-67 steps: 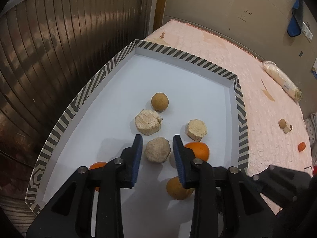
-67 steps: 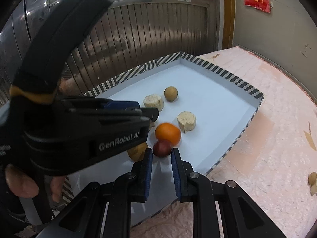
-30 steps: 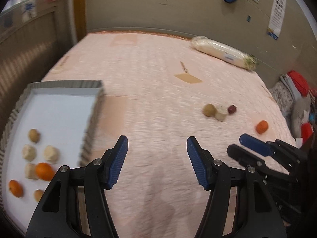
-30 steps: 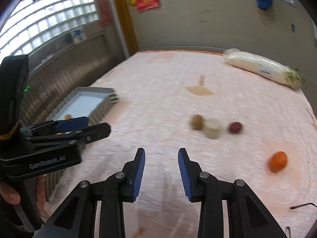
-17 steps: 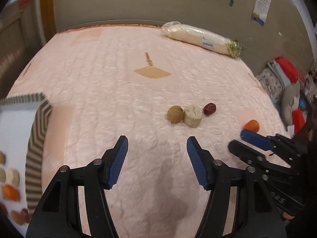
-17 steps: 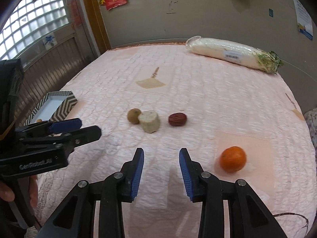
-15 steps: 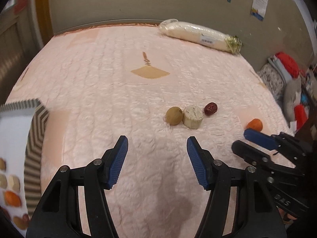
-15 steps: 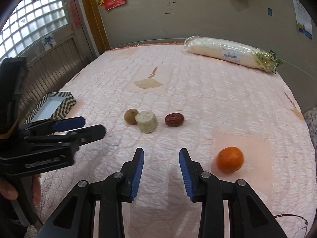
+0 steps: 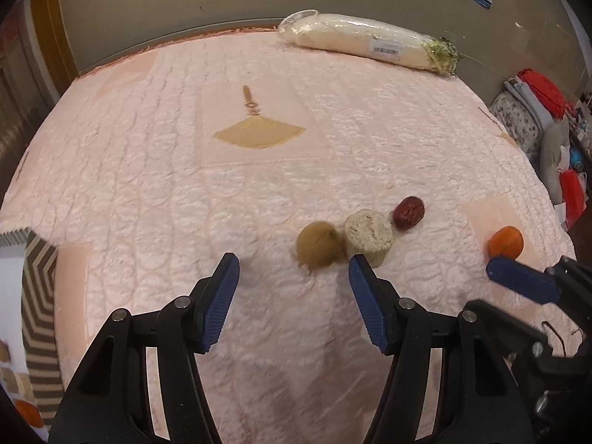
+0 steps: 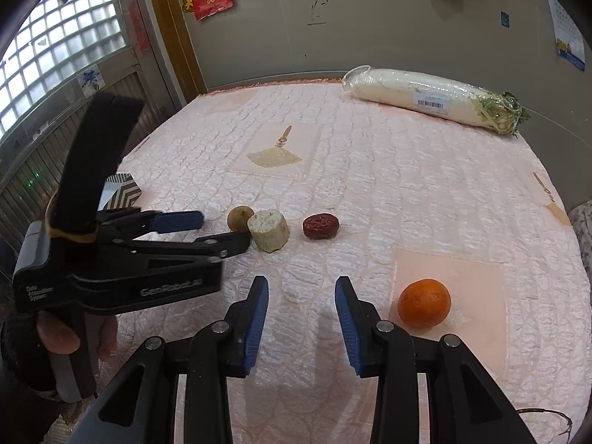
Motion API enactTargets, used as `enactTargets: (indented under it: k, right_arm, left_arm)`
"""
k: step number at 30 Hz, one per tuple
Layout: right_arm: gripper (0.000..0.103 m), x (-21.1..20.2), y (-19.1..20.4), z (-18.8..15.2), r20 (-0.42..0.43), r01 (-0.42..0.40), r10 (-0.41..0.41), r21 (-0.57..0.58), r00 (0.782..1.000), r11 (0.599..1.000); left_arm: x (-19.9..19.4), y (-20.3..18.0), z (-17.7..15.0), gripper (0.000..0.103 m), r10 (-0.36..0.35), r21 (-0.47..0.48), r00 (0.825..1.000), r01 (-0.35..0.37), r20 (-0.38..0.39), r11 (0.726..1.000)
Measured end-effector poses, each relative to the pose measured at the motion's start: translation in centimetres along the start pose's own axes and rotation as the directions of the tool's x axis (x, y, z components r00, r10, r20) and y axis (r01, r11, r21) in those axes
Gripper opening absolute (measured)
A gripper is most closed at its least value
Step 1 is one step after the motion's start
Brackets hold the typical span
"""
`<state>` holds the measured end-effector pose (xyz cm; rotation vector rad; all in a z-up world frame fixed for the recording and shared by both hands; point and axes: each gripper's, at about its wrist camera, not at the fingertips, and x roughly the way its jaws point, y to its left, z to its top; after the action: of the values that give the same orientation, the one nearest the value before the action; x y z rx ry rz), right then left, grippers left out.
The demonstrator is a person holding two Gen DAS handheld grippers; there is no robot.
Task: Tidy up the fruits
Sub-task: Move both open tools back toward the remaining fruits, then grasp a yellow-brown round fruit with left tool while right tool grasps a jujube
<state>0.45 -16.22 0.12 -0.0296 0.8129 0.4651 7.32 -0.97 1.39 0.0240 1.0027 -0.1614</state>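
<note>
A: Why does the left gripper (image 9: 294, 277) hang wide-jawed by the brown fruit (image 9: 320, 245)?
B: It's lined up to straddle it. The right gripper (image 10: 301, 301), empty and narrower, hovers beside the orange (image 10: 424, 303) on the bed (image 10: 370, 170).

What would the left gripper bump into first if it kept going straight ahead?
Probably the brown round fruit: it lies just ahead of the open jaws of the left gripper, a little toward the right jaw. The pale stubby chunk touches it on the right. Depth is uncertain.

2 wrist views look down, close, over the quilt (image 9: 259, 170) — sharing its fruit.
</note>
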Motion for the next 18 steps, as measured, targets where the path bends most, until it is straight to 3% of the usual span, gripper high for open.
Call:
enactTargets:
  k: [7, 8, 9, 14, 18]
  right_arm:
    - [0.036, 0.4, -0.2, 0.1, -0.008, 0.003, -0.003, 0.004, 1.0, 1.0]
    - [0.036, 0.4, -0.2, 0.1, -0.007, 0.003, -0.003, 0.004, 1.0, 1.0]
    - [0.036, 0.5, -0.2, 0.2, -0.006, 0.004, -0.004, 0.003, 1.0, 1.0]
    - [0.036, 1.1, 0.1, 1.2, 0.006, 0.009, -0.009, -0.018, 1.0, 1.0]
    - [0.036, 2.6, 0.4, 2.3, 0.006, 0.065, -0.065, -0.085, 0.998, 0.994]
  left_arm:
    - [0.4, -0.2, 0.5, 0.061, -0.009, -0.001, 1.0, 0.009, 0.012, 1.0]
    - [0.4, -0.1, 0.5, 0.058, -0.008, -0.002, 1.0, 0.008, 0.015, 1.0]
    - [0.3, 0.0, 0.5, 0.046, -0.001, -0.002, 1.0, 0.001, 0.02, 1.0]
    - [-0.1, 0.6, 0.4, 0.024, -0.009, -0.026, 0.999, 0.01, 0.034, 1.0]
    - [-0.6, 0.8, 0.0, 0.024, -0.003, -0.03, 0.999, 0.004, 0.043, 1.0]
